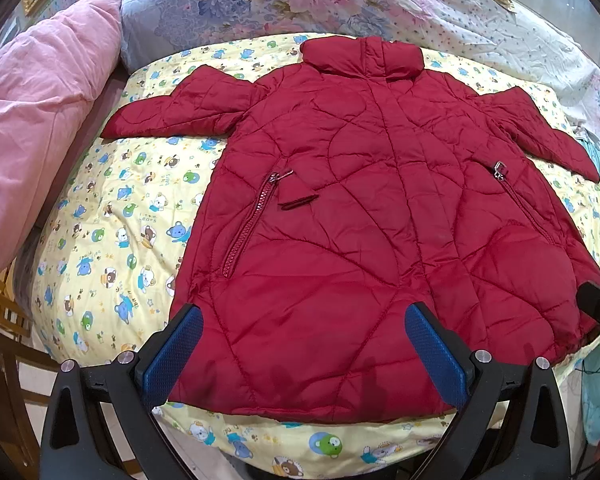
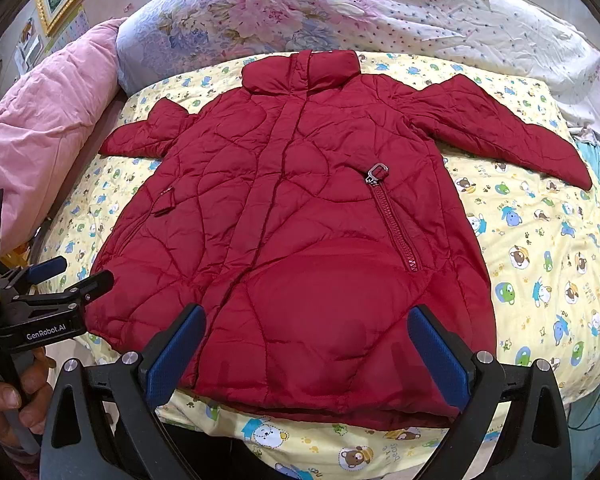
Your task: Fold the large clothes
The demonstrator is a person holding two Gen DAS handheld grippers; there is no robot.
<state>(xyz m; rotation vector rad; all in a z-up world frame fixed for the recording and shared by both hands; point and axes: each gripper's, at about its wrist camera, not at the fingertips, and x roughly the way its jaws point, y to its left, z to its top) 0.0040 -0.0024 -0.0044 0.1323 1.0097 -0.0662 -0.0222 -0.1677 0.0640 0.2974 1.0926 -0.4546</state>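
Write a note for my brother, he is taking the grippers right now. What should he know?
Left gripper: open, holding nothing, above the hem.
Right gripper: open, empty, also above the hem.
The red quilted puffer coat lies flat, front up, on the yellow bear-print sheet, both sleeves spread out, collar far from you.
Done: coat laid out.
Left: every fold, probably sleeves first.

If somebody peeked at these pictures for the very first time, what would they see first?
The big red puffy coat would catch the eye first: it lies flat, front up, sleeves spread wide, on the yellow teddy-bear sheet. Next come the blue-padded grippers, the left gripper and the right gripper, both open above the coat's bottom edge. A pink quilt is heaped at the left, and a flowery one lies behind the collar.
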